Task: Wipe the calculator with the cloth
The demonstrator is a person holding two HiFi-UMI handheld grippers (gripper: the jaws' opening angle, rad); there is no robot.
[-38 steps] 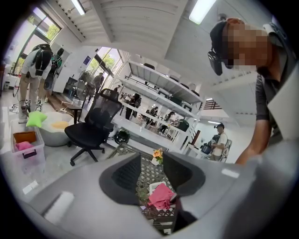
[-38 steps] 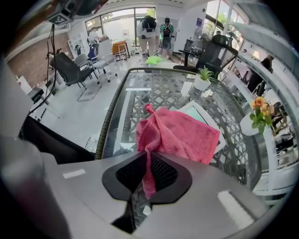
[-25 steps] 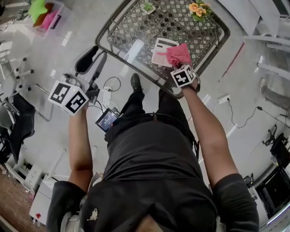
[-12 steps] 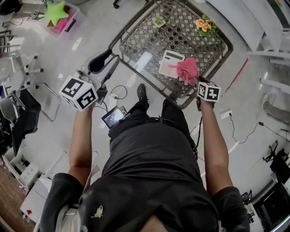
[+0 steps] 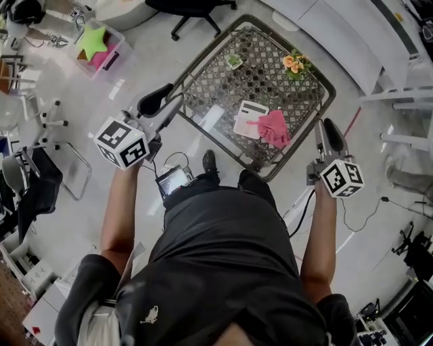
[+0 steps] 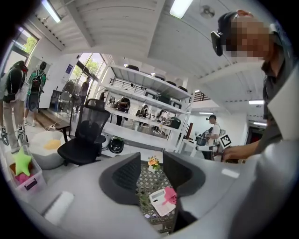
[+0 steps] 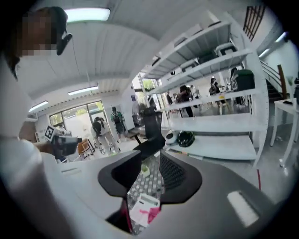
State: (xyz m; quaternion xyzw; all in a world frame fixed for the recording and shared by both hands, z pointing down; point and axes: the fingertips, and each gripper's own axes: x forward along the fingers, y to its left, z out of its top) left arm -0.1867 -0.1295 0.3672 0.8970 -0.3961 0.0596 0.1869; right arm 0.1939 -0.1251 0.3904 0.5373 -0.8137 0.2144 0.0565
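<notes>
The white calculator (image 5: 247, 116) lies near the front edge of the metal lattice table (image 5: 223, 84). The pink cloth (image 5: 275, 128) lies crumpled over the calculator's right side. My right gripper (image 5: 325, 128) hangs off the table's right corner, away from the cloth, open and empty. My left gripper (image 5: 170, 96) is held beyond the table's left edge, also open and empty. Between the left gripper's (image 6: 152, 173) jaws I see the calculator (image 6: 160, 201) and the cloth (image 6: 170, 194) far below. The right gripper view shows its gripper (image 7: 150, 170) above the calculator (image 7: 144, 207) and the cloth (image 7: 153, 215).
A small potted plant (image 5: 235, 61) and orange flowers (image 5: 294, 65) stand at the table's far side. A plastic bin with a green star (image 5: 95, 44) sits on the floor at left, an office chair (image 5: 193, 8) beyond the table. Cables run over the floor at right.
My right gripper has let go of the pink cloth and drawn back to the right, off the table. The cloth stays on the calculator. The left gripper has barely moved.
</notes>
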